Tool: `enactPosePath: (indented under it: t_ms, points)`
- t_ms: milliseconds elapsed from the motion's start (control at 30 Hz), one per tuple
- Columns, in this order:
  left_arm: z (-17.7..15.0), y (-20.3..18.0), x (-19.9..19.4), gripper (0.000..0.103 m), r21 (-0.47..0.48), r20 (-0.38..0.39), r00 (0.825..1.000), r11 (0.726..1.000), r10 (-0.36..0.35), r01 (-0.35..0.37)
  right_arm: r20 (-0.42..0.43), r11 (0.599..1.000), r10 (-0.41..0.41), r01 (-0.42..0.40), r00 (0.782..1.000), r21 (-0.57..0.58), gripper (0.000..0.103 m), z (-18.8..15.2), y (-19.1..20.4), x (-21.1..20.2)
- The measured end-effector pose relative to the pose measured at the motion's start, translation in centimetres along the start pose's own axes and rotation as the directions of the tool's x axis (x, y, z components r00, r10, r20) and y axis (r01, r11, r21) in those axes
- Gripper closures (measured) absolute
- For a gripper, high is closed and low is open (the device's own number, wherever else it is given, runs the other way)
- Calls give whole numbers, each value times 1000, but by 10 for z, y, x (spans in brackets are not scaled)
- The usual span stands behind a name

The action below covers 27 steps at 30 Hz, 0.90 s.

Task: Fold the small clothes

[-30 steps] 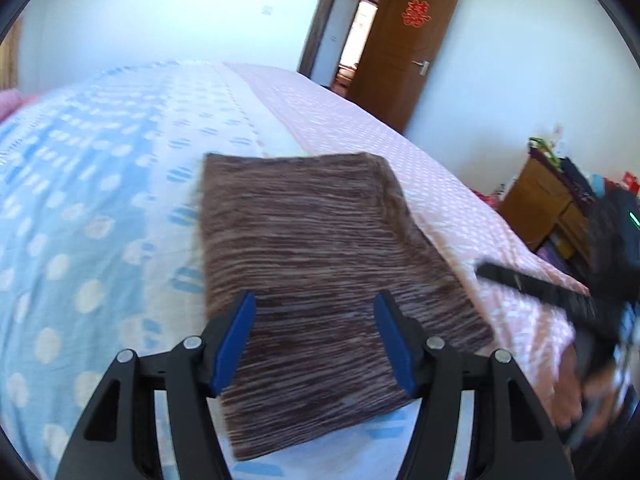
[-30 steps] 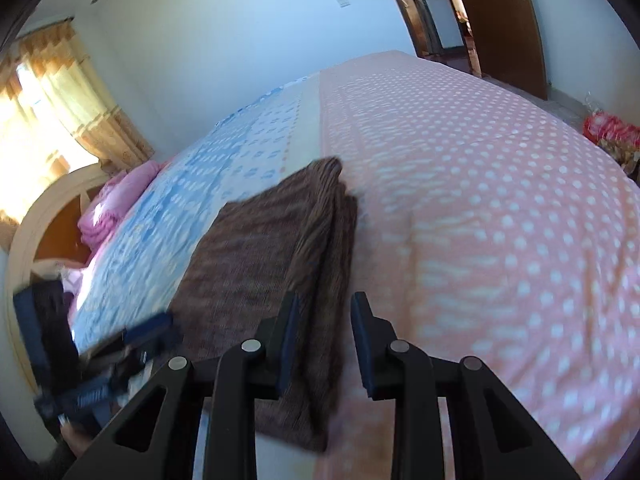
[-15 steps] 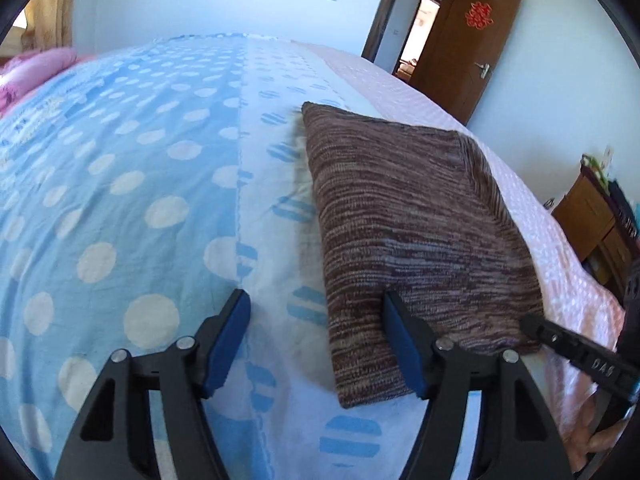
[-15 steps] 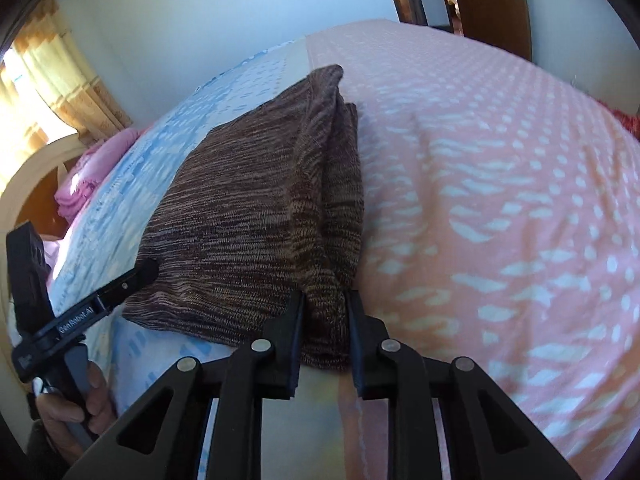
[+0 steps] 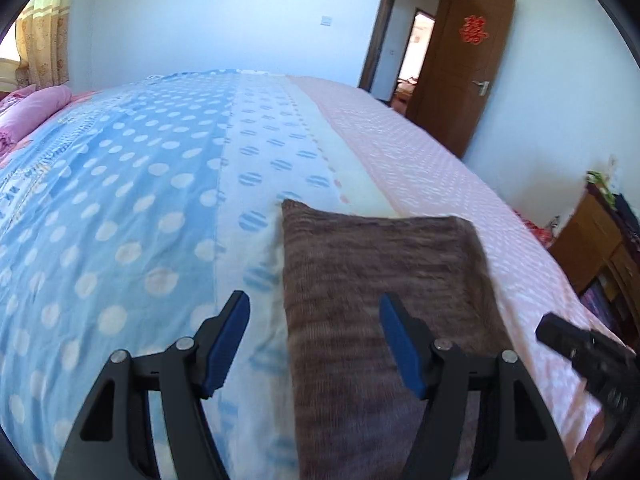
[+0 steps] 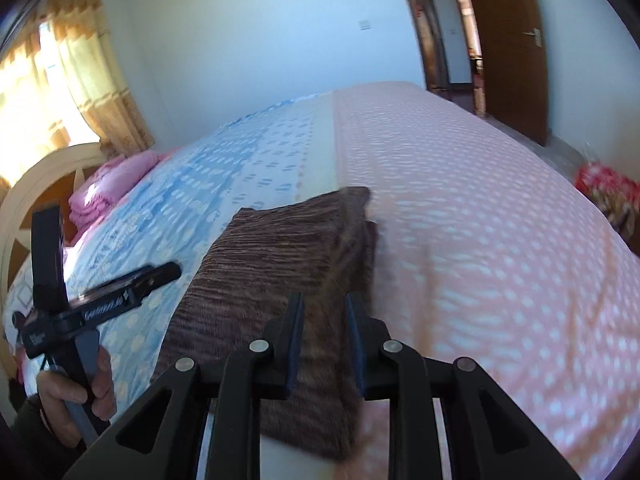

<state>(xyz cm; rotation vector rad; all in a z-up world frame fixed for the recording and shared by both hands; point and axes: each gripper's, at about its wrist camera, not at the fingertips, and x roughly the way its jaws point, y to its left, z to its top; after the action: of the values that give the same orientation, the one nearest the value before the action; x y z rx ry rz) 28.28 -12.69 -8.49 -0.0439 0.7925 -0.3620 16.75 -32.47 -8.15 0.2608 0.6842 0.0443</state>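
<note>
A folded brown knitted garment (image 5: 384, 300) lies on the bed near its front edge, over the seam between blue and pink covers; it also shows in the right wrist view (image 6: 276, 280). My left gripper (image 5: 316, 344) is open and empty, held above the garment's near left edge. My right gripper (image 6: 324, 340) has its jaws a narrow gap apart, above the garment's near right corner, with no cloth visibly held between them. Each gripper shows in the other's view: the right gripper's body (image 5: 588, 360) and the left gripper's body (image 6: 92, 308).
The bed cover is blue with white dots (image 5: 100, 208) on the left and pink with white dots (image 6: 480, 220) on the right. Pink pillows (image 6: 108, 184) lie by the headboard. A wooden cabinet (image 5: 596, 248) and an open door (image 5: 464, 68) stand to the right.
My right gripper has let go of the garment's corner, opened slightly and lifted back. My left gripper has swung right, back over the garment's left edge. The garment lies still.
</note>
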Motion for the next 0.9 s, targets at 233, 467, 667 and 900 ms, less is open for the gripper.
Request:
enactPosePath:
  t_ms: [233, 467, 667, 900]
  points:
    - [-23, 27, 44, 20, -96, -63, 998, 995, 7, -13, -108, 999, -5, 10, 994, 38, 95, -8, -17, 79]
    - [-23, 20, 46, 13, -62, -62, 996, 996, 62, -66, -67, 998, -11, 15, 998, 60, 96, 8, -30, 51]
    - [-23, 19, 46, 12, -56, -58, 995, 995, 76, -80, -24, 990, -109, 106, 994, -95, 96, 70, -4, 91]
    - [-23, 18, 47, 11, -52, -55, 995, 995, 79, -82, -155, 995, -98, 98, 983, -6, 95, 90, -40, 172]
